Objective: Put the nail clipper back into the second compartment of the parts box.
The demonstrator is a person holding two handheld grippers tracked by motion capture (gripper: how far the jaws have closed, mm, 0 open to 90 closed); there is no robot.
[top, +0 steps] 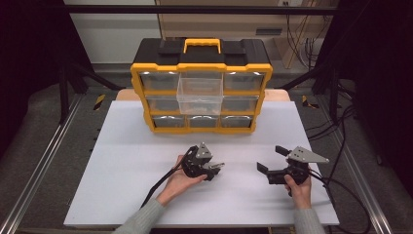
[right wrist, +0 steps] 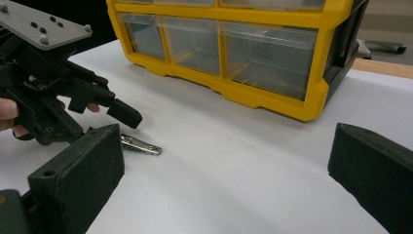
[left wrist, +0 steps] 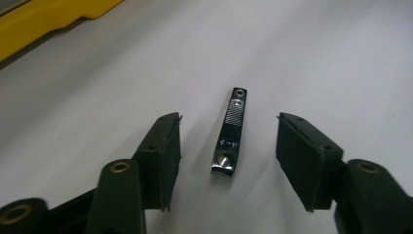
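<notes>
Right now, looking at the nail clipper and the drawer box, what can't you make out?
- Nail clipper: in the high view, too small, partly behind the left gripper; in the right gripper view, one end hides behind that gripper's own jaw.
- Organizer drawers: contents blurred behind cloudy plastic.
- Pulled-out drawer: contents too small to tell in the high view.
- Right gripper: jaws cut off by the frame.

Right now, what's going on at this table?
A person holds a claw in each hand. The left claw is lowered over a nail clipper lying on the white table, jaws either side of it but not touching. The right claw waits open off to the side. A yellow organizer stands behind, one middle drawer pulled out.
</notes>
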